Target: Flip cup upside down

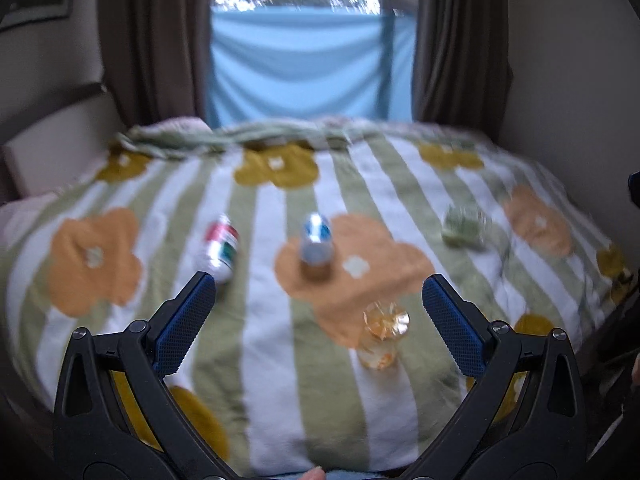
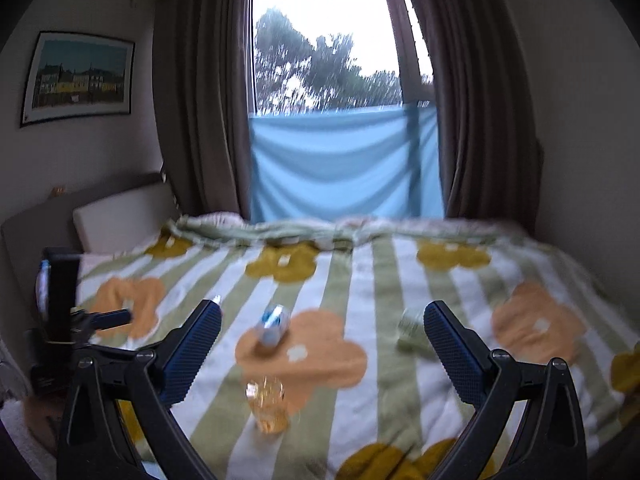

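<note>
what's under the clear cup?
The cup stands on the striped floral blanket, at the edge of an orange flower. The patch beneath its base is covered. Blur hides whether anything is inside.

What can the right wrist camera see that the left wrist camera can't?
Only the right wrist view shows the whole framed picture on the wall and the left gripper poking in from the side. Only the left wrist view shows the red, white and green can clearly; in the right view one blue jaw hides nearly all of it. Both show the clear amber cup standing near the front of the flowered blanket, the blue and white can, the small green thing, and the blue cloth across the window. Both pairs of jaws stand wide apart, holding nothing.
</note>
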`<control>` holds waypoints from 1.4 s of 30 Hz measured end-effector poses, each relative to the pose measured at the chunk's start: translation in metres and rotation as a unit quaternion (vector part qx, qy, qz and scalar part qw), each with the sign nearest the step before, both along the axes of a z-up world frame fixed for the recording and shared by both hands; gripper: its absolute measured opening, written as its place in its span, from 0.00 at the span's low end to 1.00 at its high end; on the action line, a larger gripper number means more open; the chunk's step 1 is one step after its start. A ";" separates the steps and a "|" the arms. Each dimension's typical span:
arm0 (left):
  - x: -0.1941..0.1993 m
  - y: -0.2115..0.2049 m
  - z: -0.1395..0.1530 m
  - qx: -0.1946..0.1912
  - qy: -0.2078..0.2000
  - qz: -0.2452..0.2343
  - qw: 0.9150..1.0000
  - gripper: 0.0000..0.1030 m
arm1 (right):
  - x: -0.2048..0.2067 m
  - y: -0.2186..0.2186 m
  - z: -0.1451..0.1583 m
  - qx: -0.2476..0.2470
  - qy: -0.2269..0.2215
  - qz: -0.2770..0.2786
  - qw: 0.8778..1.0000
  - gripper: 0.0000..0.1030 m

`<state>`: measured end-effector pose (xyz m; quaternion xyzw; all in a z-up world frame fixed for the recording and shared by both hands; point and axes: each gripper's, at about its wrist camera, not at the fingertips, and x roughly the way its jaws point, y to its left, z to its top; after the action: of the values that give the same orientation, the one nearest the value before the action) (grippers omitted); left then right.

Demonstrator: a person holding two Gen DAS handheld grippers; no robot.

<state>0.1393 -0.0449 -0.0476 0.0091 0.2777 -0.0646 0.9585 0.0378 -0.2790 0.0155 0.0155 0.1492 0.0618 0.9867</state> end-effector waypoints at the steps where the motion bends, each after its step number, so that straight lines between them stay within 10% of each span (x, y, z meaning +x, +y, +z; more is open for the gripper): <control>1: -0.008 0.005 0.011 -0.002 -0.016 0.006 1.000 1.00 | -0.002 0.002 0.005 -0.003 -0.008 -0.008 1.000 0.99; 11: -0.070 0.036 0.063 -0.001 -0.125 0.052 0.991 1.00 | -0.031 0.033 0.026 -0.040 -0.064 -0.046 0.996 0.99; 42: -0.102 0.039 0.070 -0.008 -0.157 0.036 0.987 1.00 | -0.045 0.047 0.023 -0.047 -0.061 -0.067 0.995 0.99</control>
<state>0.0372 -0.0061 0.0220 0.0010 0.1236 -0.0301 0.9919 -0.0074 -0.2325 0.0387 -0.0247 0.0902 -0.0110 0.9956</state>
